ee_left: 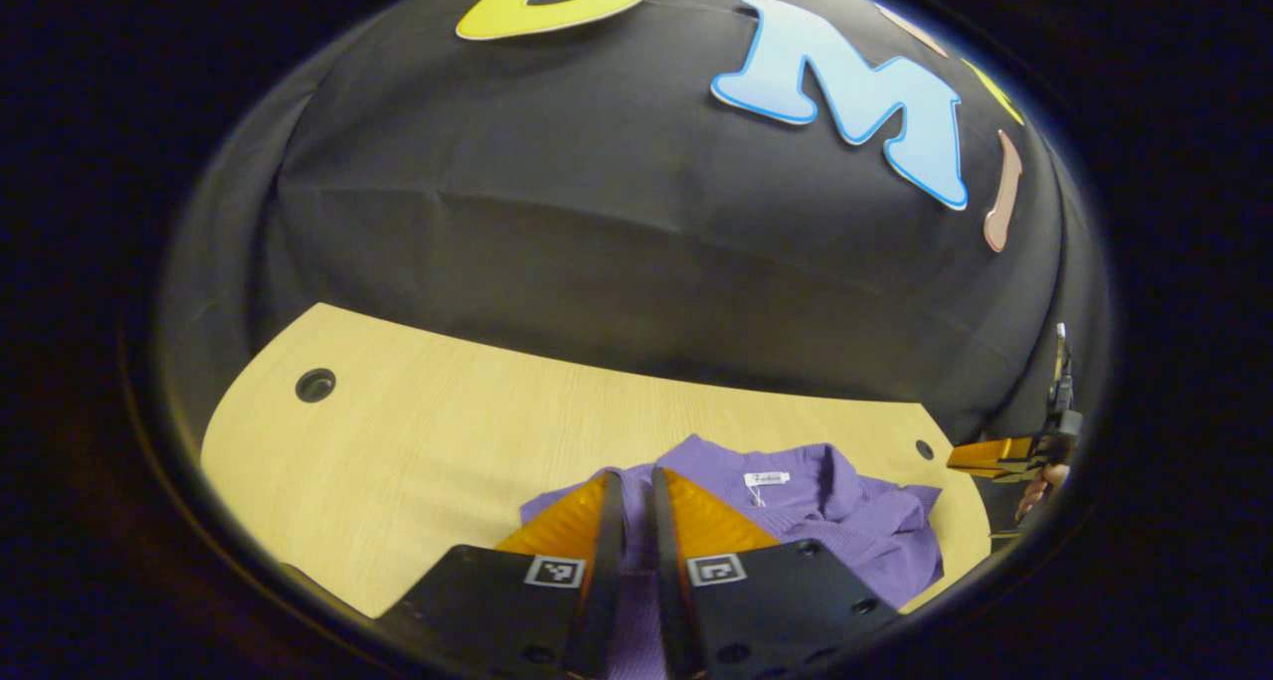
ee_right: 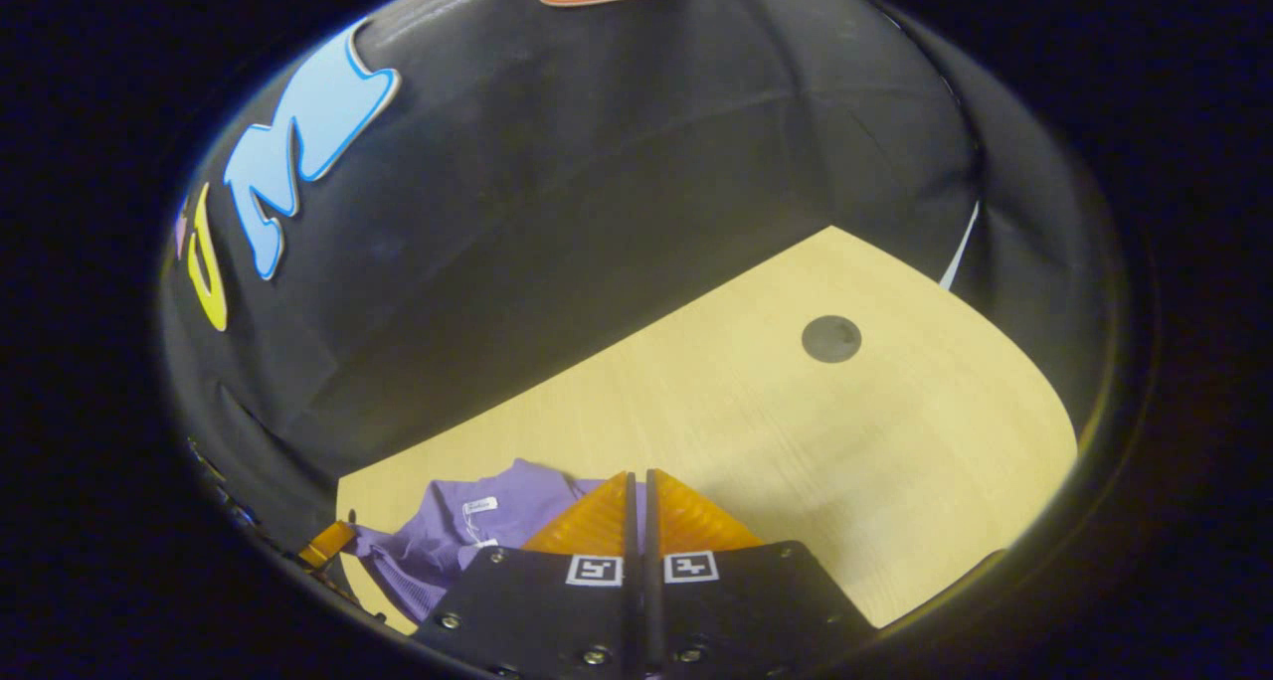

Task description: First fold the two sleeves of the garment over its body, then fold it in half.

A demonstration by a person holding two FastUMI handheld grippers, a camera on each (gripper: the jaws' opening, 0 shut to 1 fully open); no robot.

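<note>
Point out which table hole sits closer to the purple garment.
The hole just past the garment's shoulder; the other hole lies far off across bare table.

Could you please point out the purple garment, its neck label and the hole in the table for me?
Purple garment (ee_left: pixel 875 531), left gripper view, on its knit body.
Neck label (ee_left: pixel 767 478), left gripper view, middle of the white tag.
Hole in the table (ee_right: pixel 831 339), right gripper view, centre of the dark round opening.
</note>
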